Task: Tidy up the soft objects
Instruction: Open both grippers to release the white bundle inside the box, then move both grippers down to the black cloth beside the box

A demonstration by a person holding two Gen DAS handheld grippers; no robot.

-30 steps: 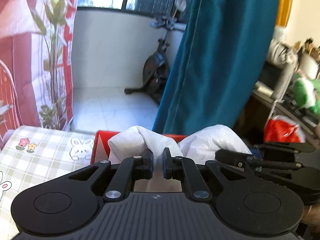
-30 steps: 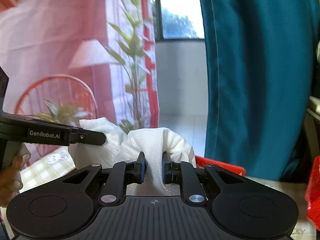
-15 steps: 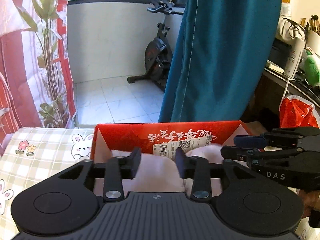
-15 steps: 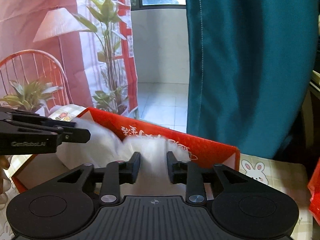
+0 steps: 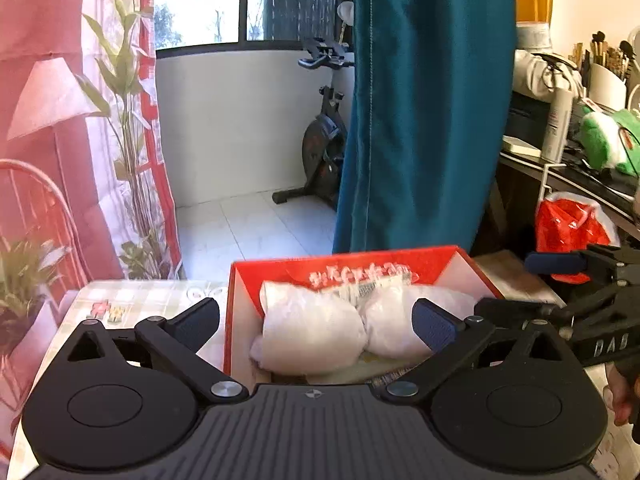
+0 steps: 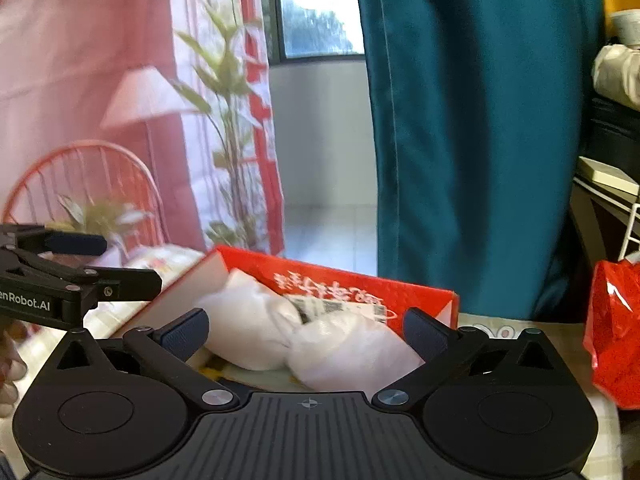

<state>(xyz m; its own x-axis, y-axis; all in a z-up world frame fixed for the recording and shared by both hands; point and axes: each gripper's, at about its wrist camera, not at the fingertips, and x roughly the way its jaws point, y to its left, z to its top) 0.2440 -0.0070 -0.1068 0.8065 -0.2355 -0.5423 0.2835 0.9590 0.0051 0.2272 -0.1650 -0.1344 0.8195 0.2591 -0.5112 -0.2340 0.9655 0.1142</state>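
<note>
Nearest the red box (image 5: 344,272), the left claw (image 5: 316,320) is spreading its jaws wide and gripping nothing. The right claw (image 6: 306,330) is doing likewise, hovering empty at the box's near edge. The white soft bundle (image 5: 320,332) is lying inside the box, free of both claws. The box is sitting on the checked tabletop (image 5: 160,292); beyond the box a teal curtain (image 5: 424,112) is hanging.

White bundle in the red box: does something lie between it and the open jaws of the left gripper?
In the left wrist view, nothing: the left gripper is opening, its jaws clear of the white bundle, which rests in the red box.
</note>
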